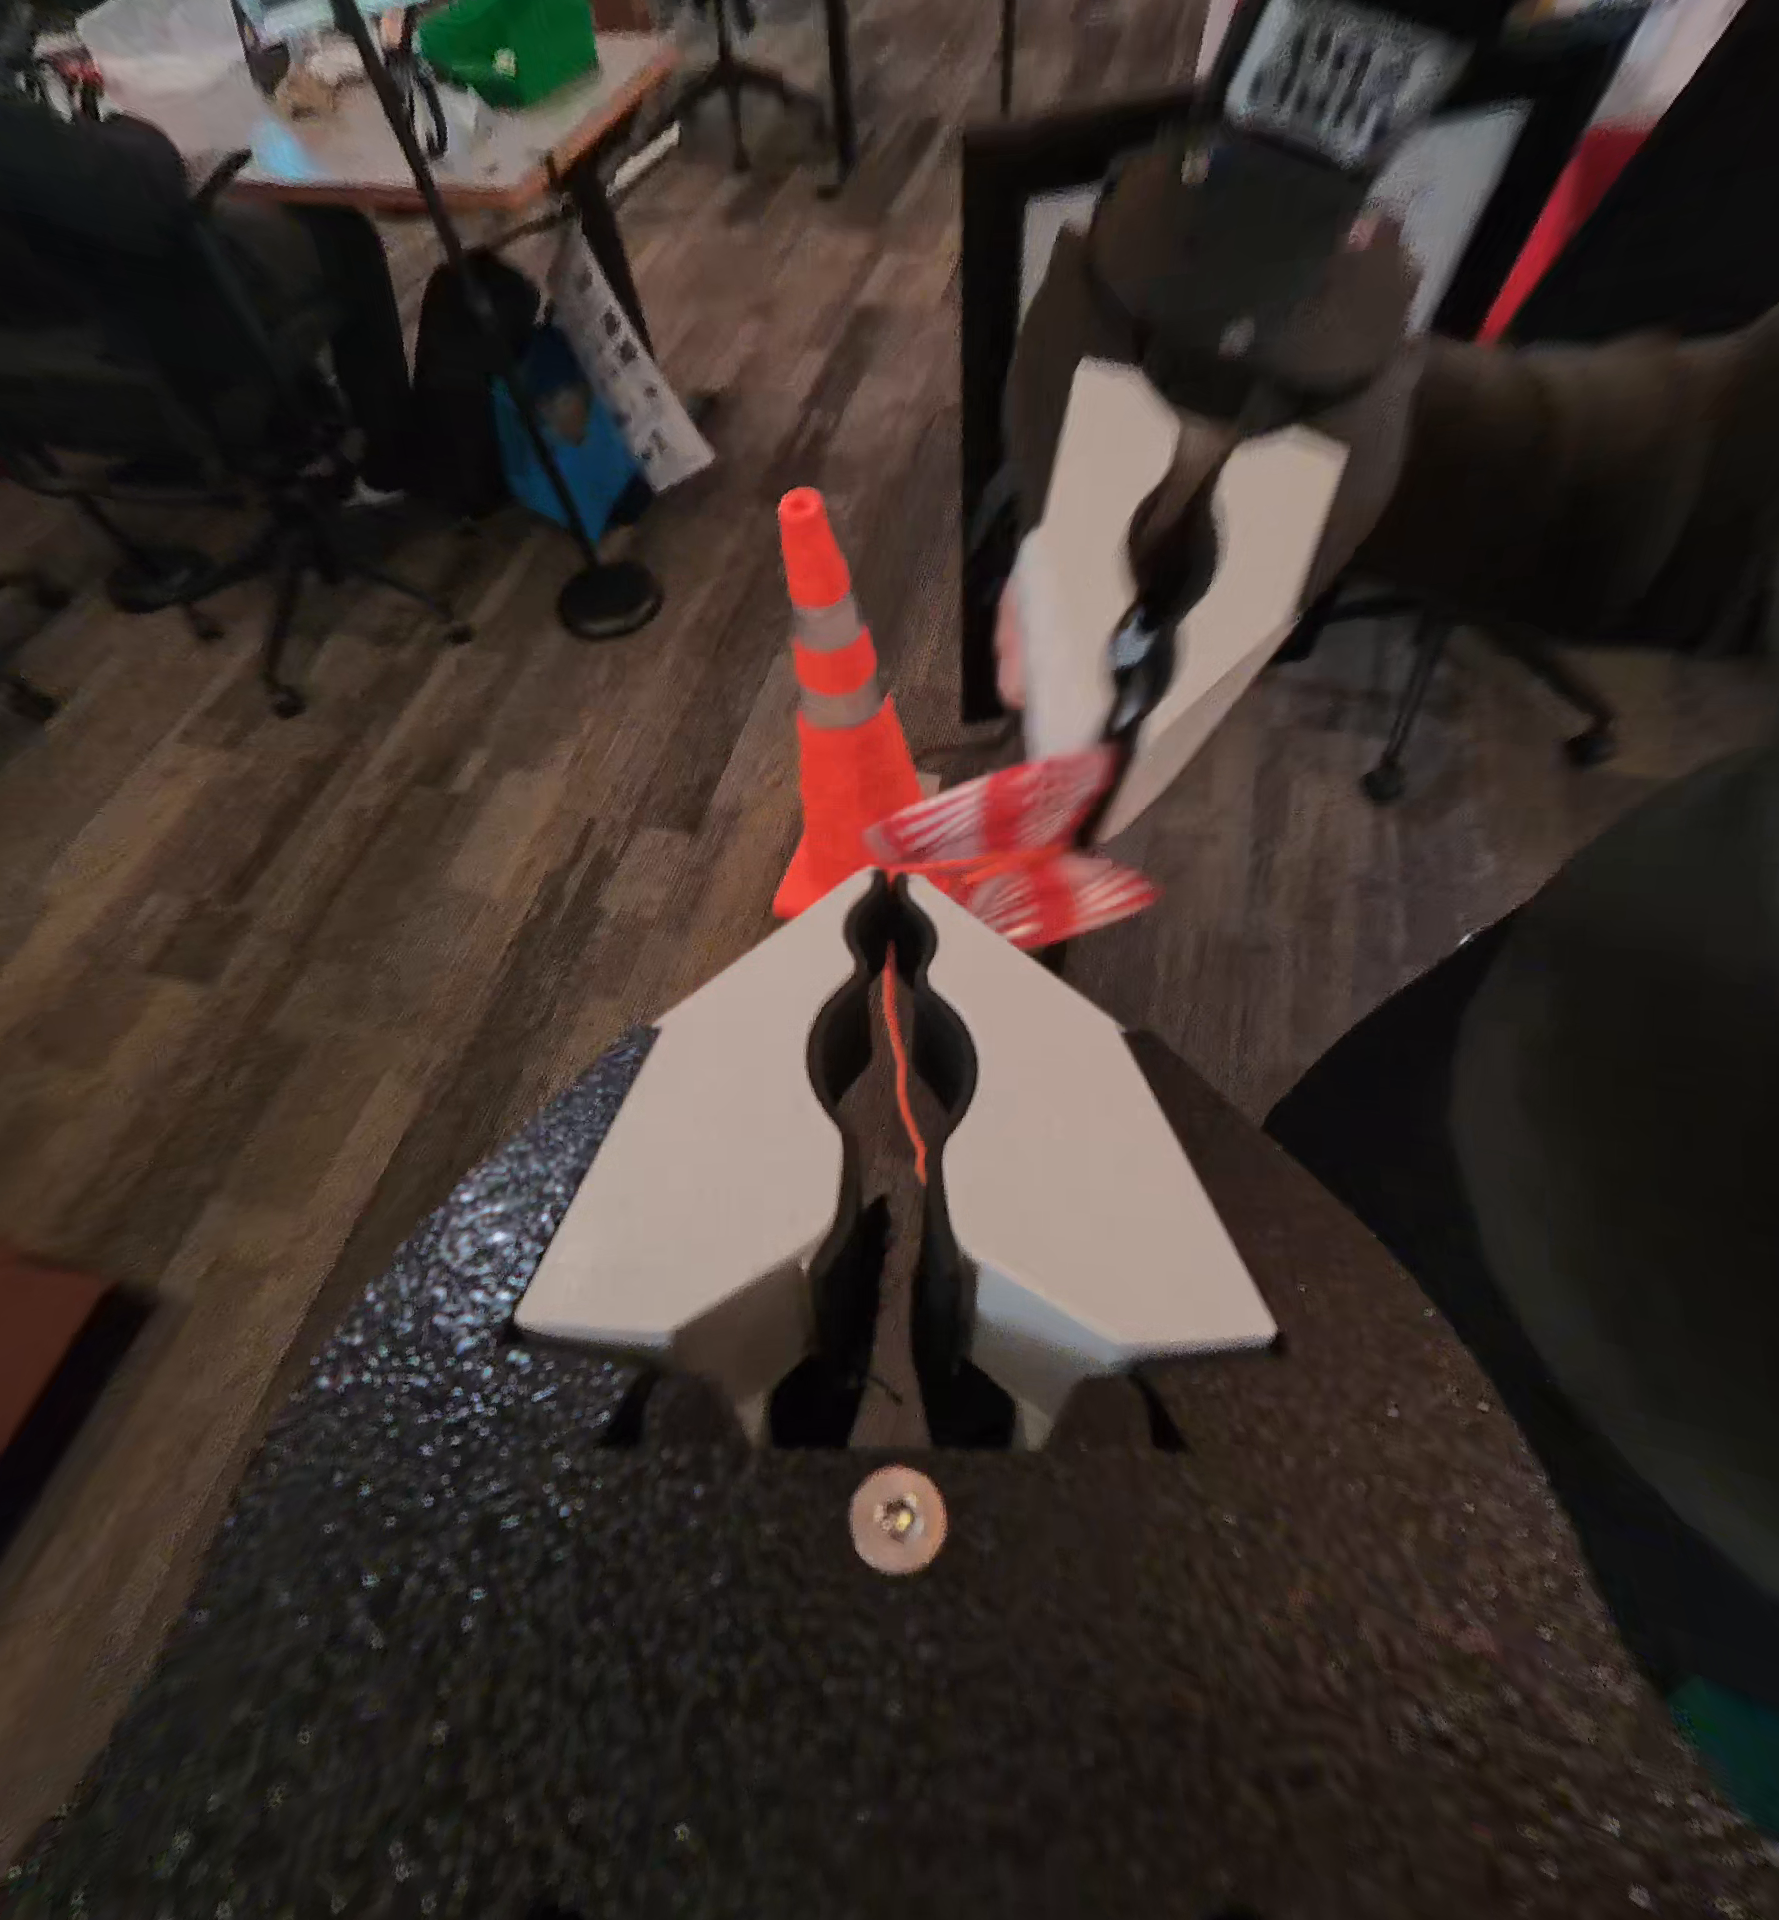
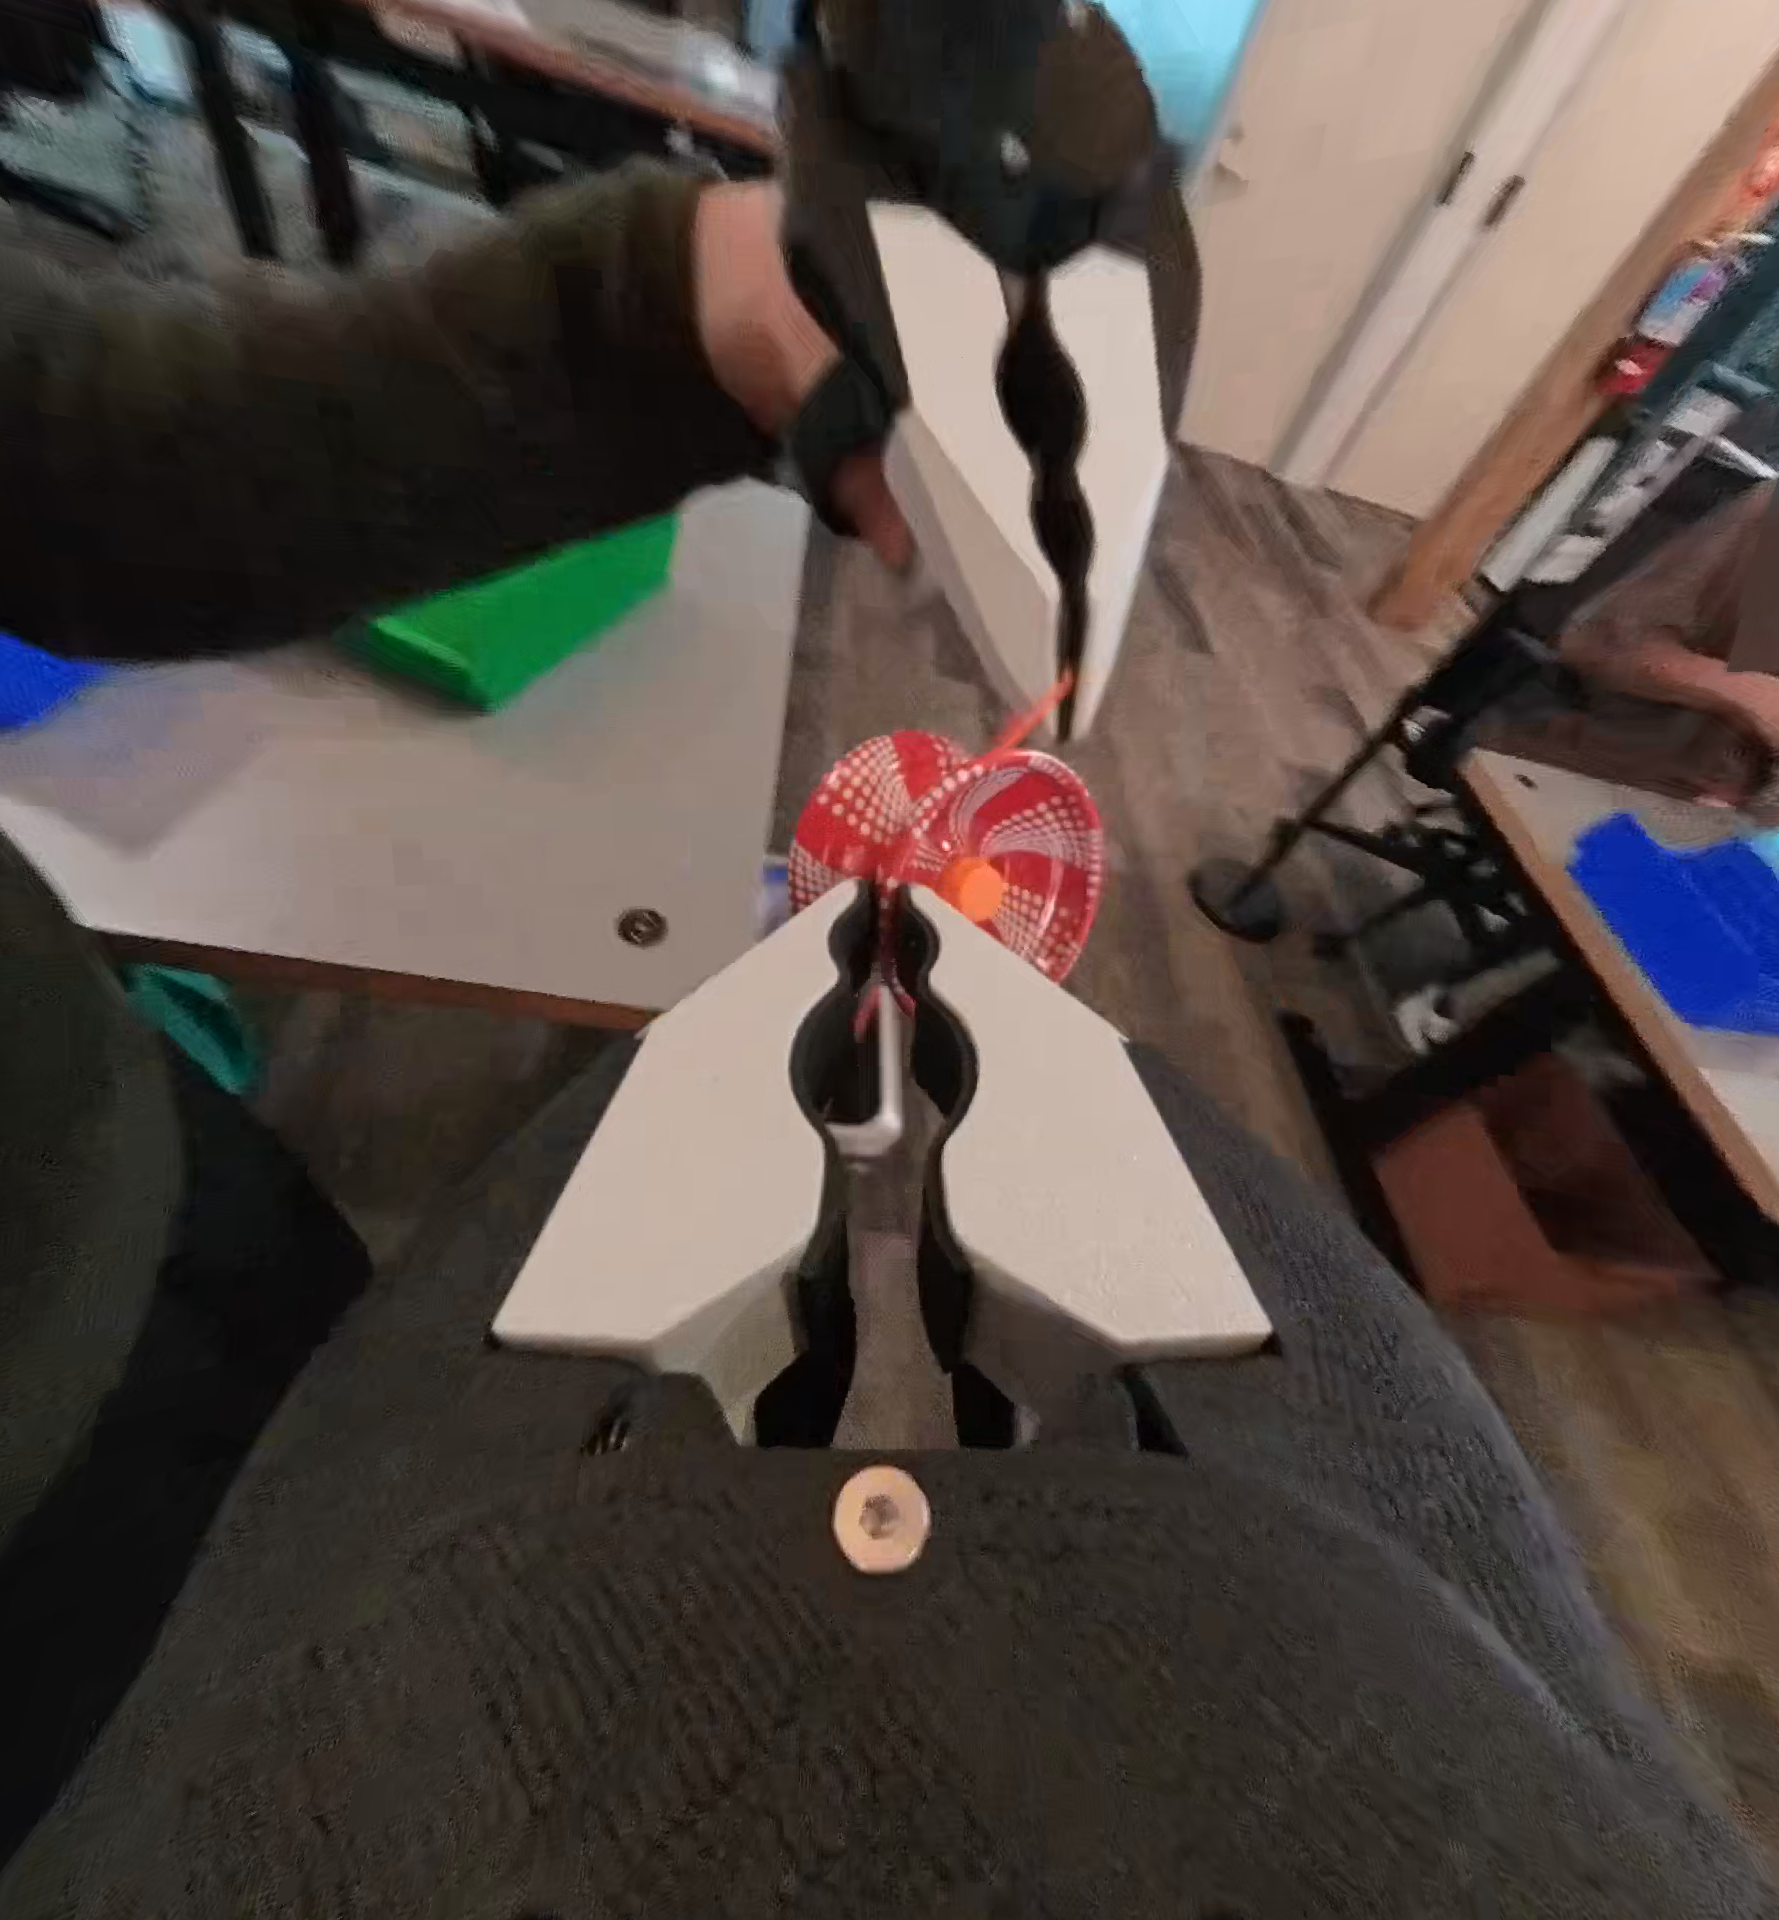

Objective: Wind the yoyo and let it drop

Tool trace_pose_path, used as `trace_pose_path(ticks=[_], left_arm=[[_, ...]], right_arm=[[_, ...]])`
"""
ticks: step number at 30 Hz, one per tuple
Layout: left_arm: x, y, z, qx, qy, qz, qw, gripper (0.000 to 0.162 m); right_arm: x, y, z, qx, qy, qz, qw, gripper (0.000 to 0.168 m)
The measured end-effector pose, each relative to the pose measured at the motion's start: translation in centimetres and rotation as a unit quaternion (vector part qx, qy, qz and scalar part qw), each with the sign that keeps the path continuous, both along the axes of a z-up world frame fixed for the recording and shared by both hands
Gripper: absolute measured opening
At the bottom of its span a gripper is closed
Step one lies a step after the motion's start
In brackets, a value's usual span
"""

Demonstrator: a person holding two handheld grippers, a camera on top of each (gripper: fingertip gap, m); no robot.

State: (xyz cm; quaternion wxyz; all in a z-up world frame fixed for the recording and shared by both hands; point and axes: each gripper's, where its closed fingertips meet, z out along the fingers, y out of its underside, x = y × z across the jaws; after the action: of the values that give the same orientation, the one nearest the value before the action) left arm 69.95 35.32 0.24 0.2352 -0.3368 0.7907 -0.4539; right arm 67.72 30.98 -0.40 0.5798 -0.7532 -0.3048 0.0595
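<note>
1. Right gripper (image 2: 887, 899) is closed on the rim of one half of the red-and-white yoyo (image 2: 952, 847), which sits just past its fingertips, in the air above the floor and beside the edge of a white table (image 2: 428, 831).
2. My left gripper (image 1: 890, 888) is pinched tight on the orange string (image 1: 904, 1070); a loose tail runs back between its fingers, and the rest leads a short way to the right into the yoyo's groove.
3. I judge we are mid-wind. To do it well, I keep the string lightly taut and feed it straight into the groove, circling the left gripper around the axle, not across a rim.
4. The right grip should stay firm but only on the one half, so the groove stays clear for the string.
5. In the right wrist view the yoyo's axle runs roughly left to right, tilted a little, with its orange hub (image 2: 976, 886) facing right and towards the camera.
6. Both halves stand nearly on edge, with the groove opening up and far, towards the left gripper's tips.
7. Everything is motion-blurred, so I cannot tell how many turns are on.
</note>
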Motion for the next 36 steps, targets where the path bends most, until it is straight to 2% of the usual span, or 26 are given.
trace_pose_path(ticks=[2,4,7,10,13,15,17,19,21,24,26,29,32,34,36], left_arm=[[0.0,-0.1,-0.6,-0.006,0.004,-0.012,1.000,0.000],[0.0,-1.1,-0.7,-0.056,-0.005,-0.032,0.998,0.000],[0.7,-1.9,-0.6,-0.168,-0.019,-0.031,0.985,0.000],[0.5,-3.6,-1.7,-0.260,0.011,-0.062,0.963,0.000],[0.3,-6.1,-4.6,-0.293,0.065,-0.087,0.950,0.000],[0.1,-7.7,-7.0,-0.287,0.092,-0.092,0.949,0.000],[-0.4,-9.0,-9.1,-0.273,0.118,-0.096,0.950,0.000],[-1.8,-10.2,-9.2,-0.259,0.128,-0.120,0.950,0.000],[-3.5,-11.2,-6.4,-0.239,0.089,-0.158,0.954,0.000],[-4.8,-10.9,0.9,-0.178,-0.034,-0.177,0.967,0.000],[-5.1,-9.6,6.0,-0.139,-0.116,-0.163,0.970,0.000],[-3.7,-5.3,11.8,-0.097,-0.212,-0.077,0.969,0.000],[-1.2,1.3,14.1,-0.102,-0.249,0.062,0.961,0.000],[0.0,5.1,13.6,-0.144,-0.239,0.126,0.952,0.000],[0.9,8.1,11.7,-0.194,-0.209,0.177,0.942,0.000]], right_arm=[[-1.2,-0.7,2.2,0.026,0.086,0.052,0.995,0.001],[-0.9,-0.8,4.1,0.058,0.140,0.059,0.987,0.001],[0.1,-0.2,5.7,0.101,0.203,0.031,0.974,0.002],[1.2,0.3,6.8,0.140,0.244,-0.006,0.960,0.001],[2.4,0.3,8.3,0.181,0.271,-0.033,0.945,0.001],[3.3,0.2,9.3,0.204,0.272,-0.057,0.939,0.001],[4.9,0.1,10.2,0.227,0.254,-0.097,0.935,0.001],[7.1,0.4,9.8,0.221,0.205,-0.156,0.941,0.001],[8.9,0.7,8.0,0.188,0.121,-0.205,0.953,0.001],[10.0,0.7,4.3,0.121,0.010,-0.228,0.966,0.001],[9.3,0.5,2.2,0.083,-0.020,-0.210,0.974,0.001],[6.8,0.0,0.2,0.048,-0.022,-0.160,0.986,0.001],[2.9,-1.0,0.1,0.038,0.034,-0.054,0.997,0.001],[0.4,-2.1,1.9,0.063,0.101,0.016,0.993,0.001],[-0.7,-3.2,4.4,0.100,0.171,0.062,0.978,0.001]])
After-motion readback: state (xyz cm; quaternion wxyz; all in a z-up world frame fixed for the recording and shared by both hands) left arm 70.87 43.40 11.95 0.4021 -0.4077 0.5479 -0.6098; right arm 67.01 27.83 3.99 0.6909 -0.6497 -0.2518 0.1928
